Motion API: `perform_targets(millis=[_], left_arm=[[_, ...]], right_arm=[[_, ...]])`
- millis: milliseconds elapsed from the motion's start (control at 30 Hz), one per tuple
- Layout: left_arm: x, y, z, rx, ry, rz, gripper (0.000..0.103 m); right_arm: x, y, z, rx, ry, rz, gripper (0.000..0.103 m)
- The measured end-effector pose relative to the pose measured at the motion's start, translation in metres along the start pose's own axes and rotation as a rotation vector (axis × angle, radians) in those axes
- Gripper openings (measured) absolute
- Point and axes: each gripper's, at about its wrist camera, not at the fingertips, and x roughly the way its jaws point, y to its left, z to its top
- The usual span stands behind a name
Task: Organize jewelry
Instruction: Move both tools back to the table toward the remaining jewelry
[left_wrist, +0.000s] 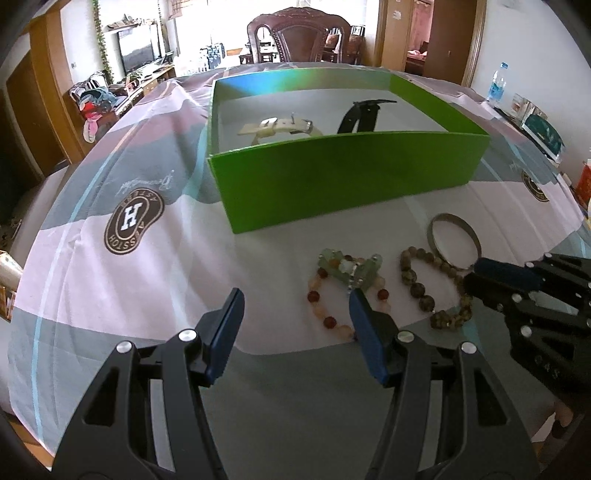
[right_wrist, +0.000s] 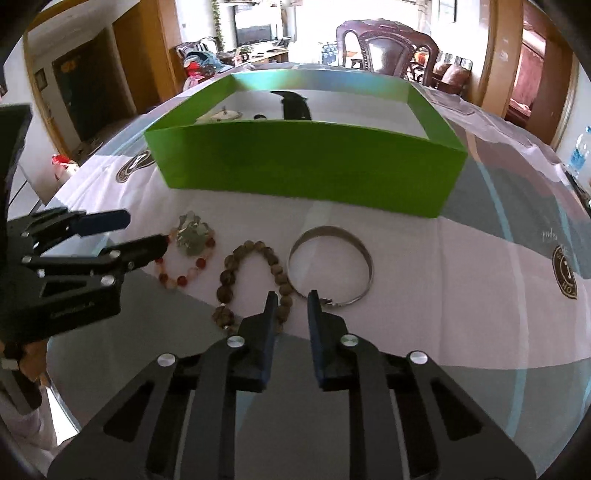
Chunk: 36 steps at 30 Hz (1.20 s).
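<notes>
While the green box (left_wrist: 347, 177) is standing open toward the far edge of the table (left_wrist: 110, 295), three pieces are lying in a row on the cloth between the box and the near edge, presumably laid out there so that each can be picked up singly. Two watch straps, one cream (left_wrist: 277, 127) and one black (left_wrist: 360, 116), are already resting inside the box.

The left gripper (left_wrist: 295, 306) is hovering low over the cloth with its jaws standing wide and nothing between them. The red and orange bead bracelet (left_wrist: 332, 295), with its pale green stones, is lying just beside the tip of the gripper's right finger and partly behind it, so the gap between the jaws is sitting to the left of the piece rather than around it.

The right gripper (right_wrist: 292, 301) is pointing down at the near side of the metal bangle (right_wrist: 330, 258), with its jaws drawn narrow. The bangle's rim is passing through or just beyond the gap at the fingertips; whether the pads are pressing on it cannot be told. The brown bead bracelet (right_wrist: 255, 280) is lying just to the left of this gripper, touching or nearly touching the bangle.

Judging by this layout, each gripper is being lined up on its own piece for transfer into the box.
</notes>
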Motion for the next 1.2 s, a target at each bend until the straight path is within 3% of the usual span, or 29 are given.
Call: perform_targets(millis=[200, 333, 600, 667, 700, 733, 800, 900, 1200], left_arm=[[0.009, -0.006, 0.001, 0.008, 0.018, -0.016, 0.056], [0.008, -0.005, 0.004, -0.029, 0.011, -0.054, 0.055], [0.007, -0.031, 0.019, 0.044, -0.017, -0.06, 0.054], [0.014, -0.035, 0.023, 0.046, -0.009, -0.064, 0.044], [0.017, -0.035, 0.024, 0.042, -0.002, -0.067, 0.028], [0.019, -0.036, 0.024, 0.037, 0.004, -0.071, 0.021], [0.021, -0.036, 0.025, 0.033, -0.003, -0.072, 0.015], [0.014, -0.031, 0.025, 0.015, -0.017, -0.083, 0.008], [-0.043, 0.009, 0.016, -0.052, -0.121, -0.049, 0.008]], right_arm=[[0.002, -0.021, 0.008, 0.067, -0.014, -0.05, 0.019], [0.0, -0.023, 0.01, 0.075, -0.023, -0.033, 0.019], [0.002, -0.025, 0.005, 0.088, -0.008, -0.016, 0.019], [0.001, -0.024, 0.002, 0.085, -0.002, -0.013, 0.02], [0.001, -0.023, 0.0, 0.083, 0.001, -0.01, 0.02], [0.001, -0.023, -0.003, 0.081, 0.004, -0.007, 0.02], [0.001, -0.023, -0.005, 0.082, 0.008, -0.004, 0.02], [0.001, -0.026, -0.007, 0.093, 0.01, -0.002, 0.02], [-0.005, -0.011, -0.005, 0.066, -0.006, 0.047, 0.02]])
